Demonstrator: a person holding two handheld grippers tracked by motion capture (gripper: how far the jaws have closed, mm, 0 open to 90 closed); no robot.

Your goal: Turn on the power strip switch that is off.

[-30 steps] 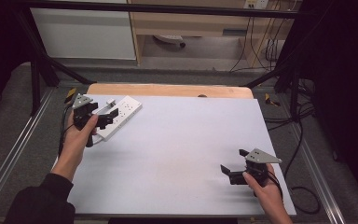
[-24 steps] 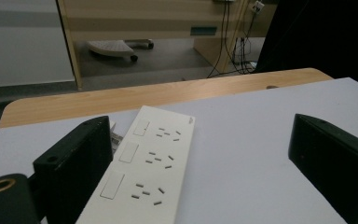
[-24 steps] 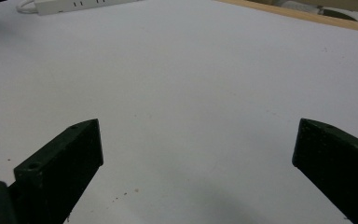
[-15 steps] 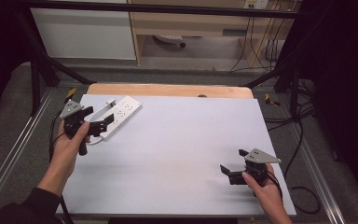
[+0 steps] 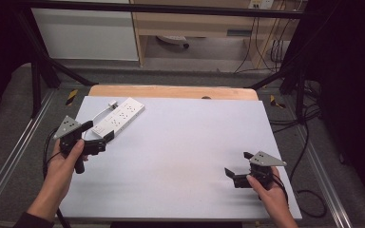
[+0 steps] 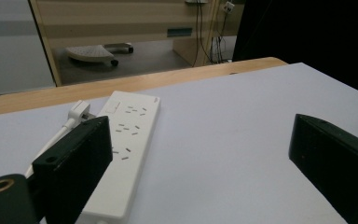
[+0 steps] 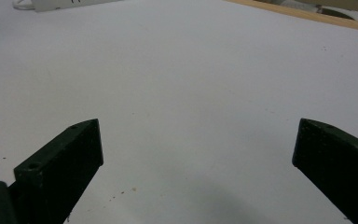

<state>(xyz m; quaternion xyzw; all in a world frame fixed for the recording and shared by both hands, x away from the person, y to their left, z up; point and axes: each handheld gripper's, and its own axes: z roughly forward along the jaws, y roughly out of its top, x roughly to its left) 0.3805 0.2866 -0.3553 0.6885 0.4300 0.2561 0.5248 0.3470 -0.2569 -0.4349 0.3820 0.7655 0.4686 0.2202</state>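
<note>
Left hand (image 5: 64, 159): comes in from the bottom left and holds its gripper at the counter's left edge.
Left gripper (image 5: 100, 133): its fingers (image 6: 74, 158) are spread wide with nothing between them; it sits just beside the near end of the power strip, and I cannot tell if it touches.
Power strip (image 5: 119, 117): white, long, lying flat and slanted in the counter's far-left corner; in the left gripper view its near end lies just past the left finger.
Plug and cord (image 5: 108, 105): white, lying beside the strip's left side, the plug near its far end.
Counter (image 5: 185, 152): pale grey-white top with a wooden strip along the far edge.
Right gripper (image 5: 236, 174): near the front right corner, fingers (image 7: 63, 163) spread wide over bare counter, holding nothing.
Right hand (image 5: 271, 190): grips it from the bottom right.
</note>
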